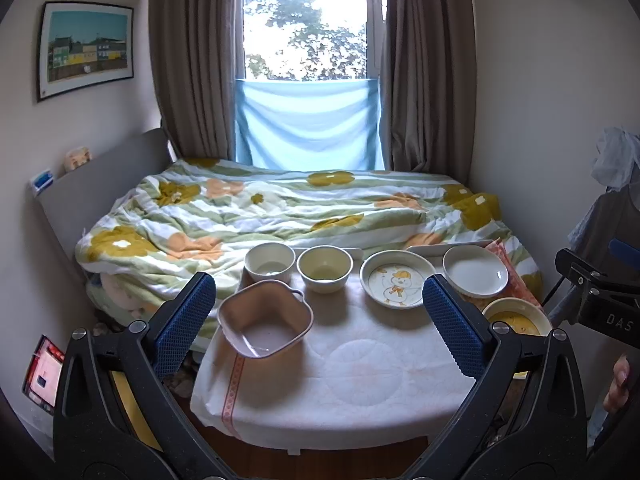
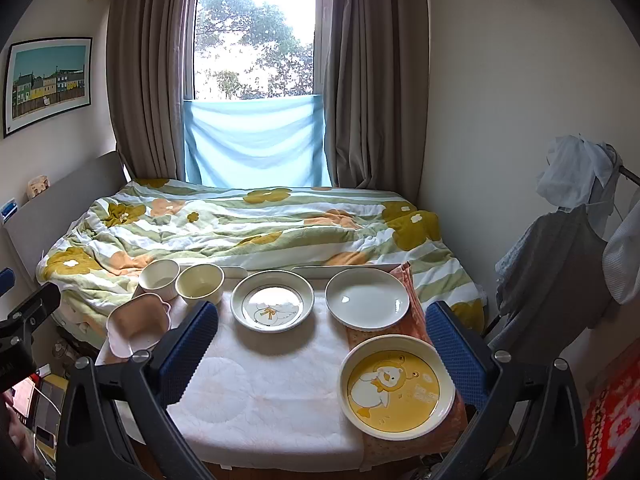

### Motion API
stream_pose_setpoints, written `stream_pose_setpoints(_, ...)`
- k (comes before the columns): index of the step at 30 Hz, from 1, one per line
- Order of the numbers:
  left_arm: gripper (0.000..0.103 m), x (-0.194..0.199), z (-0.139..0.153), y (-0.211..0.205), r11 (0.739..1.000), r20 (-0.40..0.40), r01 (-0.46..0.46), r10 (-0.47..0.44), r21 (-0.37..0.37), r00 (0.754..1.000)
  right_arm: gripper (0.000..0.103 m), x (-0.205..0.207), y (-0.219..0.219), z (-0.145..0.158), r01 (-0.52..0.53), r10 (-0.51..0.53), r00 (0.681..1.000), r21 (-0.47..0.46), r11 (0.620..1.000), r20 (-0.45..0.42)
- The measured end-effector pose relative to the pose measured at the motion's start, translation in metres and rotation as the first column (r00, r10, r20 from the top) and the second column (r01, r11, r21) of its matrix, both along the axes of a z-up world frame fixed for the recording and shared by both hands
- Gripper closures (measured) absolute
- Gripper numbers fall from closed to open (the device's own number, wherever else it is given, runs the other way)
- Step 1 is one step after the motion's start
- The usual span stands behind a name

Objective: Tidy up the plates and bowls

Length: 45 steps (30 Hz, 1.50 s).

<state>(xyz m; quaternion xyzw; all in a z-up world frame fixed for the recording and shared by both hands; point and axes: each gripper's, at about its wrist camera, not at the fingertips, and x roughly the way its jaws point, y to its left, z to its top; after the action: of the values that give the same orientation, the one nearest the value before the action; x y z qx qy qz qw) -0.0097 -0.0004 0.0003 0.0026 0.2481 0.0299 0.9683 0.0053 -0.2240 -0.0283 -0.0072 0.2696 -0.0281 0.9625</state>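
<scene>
Left gripper [image 1: 318,316]: jaws spread wide, blue pads well apart, nothing between them and nothing touched. It hangs above the near edge of the tabletop [image 1: 360,376], which is covered with a white cloth.

Right gripper [image 2: 320,344]: jaws equally wide, holding nothing. Whether its right pad touches the yellow duck plate [image 2: 396,386] cannot be told; that plate lies at the near right on a patterned orange cloth [image 2: 412,308].

Dish positions on the tabletop:
- Pink square bowl [image 1: 266,324]: near left corner, upright.
- White round bowl [image 1: 270,262] and cream round bowl [image 1: 325,268]: side by side at the far left edge, just beyond the pink bowl.
- White duck plate [image 1: 398,278]: far centre.
- Plain white plate [image 1: 475,271]: far right, resting partly on the orange cloth.

A bed with a flowered quilt [image 1: 280,208] stands directly behind the tabletop.
</scene>
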Motion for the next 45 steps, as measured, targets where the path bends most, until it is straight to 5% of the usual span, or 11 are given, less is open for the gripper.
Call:
stream_pose_setpoints(14, 0.000, 0.006, -0.002, 0.003, 1.000, -0.017, 0.020, -0.020, -0.008, 1.000, 0.000, 0.005, 0.005, 0.003, 0.004, -0.004, 1.000, -0.003, 1.000, 0.003)
stream_pose_setpoints(23, 0.000, 0.062, -0.022, -0.016, 0.982, -0.146, 0.185, -0.188, -0.035, 0.971, 0.000, 0.009, -0.022, -0.014, 0.111, -0.109, 0.992, 0.040, 0.993, -0.055)
stream_pose_setpoints(28, 0.000, 0.105, -0.055, -0.063, 0.940, -0.238, 0.334, -0.341, -0.068, 0.910, 0.000, 0.004, -0.065, -0.052, 0.199, -0.184, 0.971, 0.093, 0.976, -0.153)
stream_pose_setpoints(34, 0.000, 0.145, -0.121, -0.150, 0.883, -0.368, 0.455, -0.465, -0.120, 0.805, 0.000, 0.007, -0.140, -0.114, 0.283, -0.222, 0.938, 0.218, 0.934, -0.265)
stream_pose_setpoints(41, 0.006, 0.180, -0.205, -0.236, 0.836, -0.532, 0.523, -0.523, -0.166, 0.667, 0.039, 0.029, -0.216, -0.198, 0.338, -0.168, 0.898, 0.395, 0.854, -0.406)
stream_pose_setpoints(45, 0.022, 0.194, -0.242, -0.258, 0.824, -0.600, 0.529, -0.532, -0.203, 0.598, 0.056, 0.043, -0.230, -0.233, 0.307, -0.084, 0.887, 0.446, 0.841, -0.454)
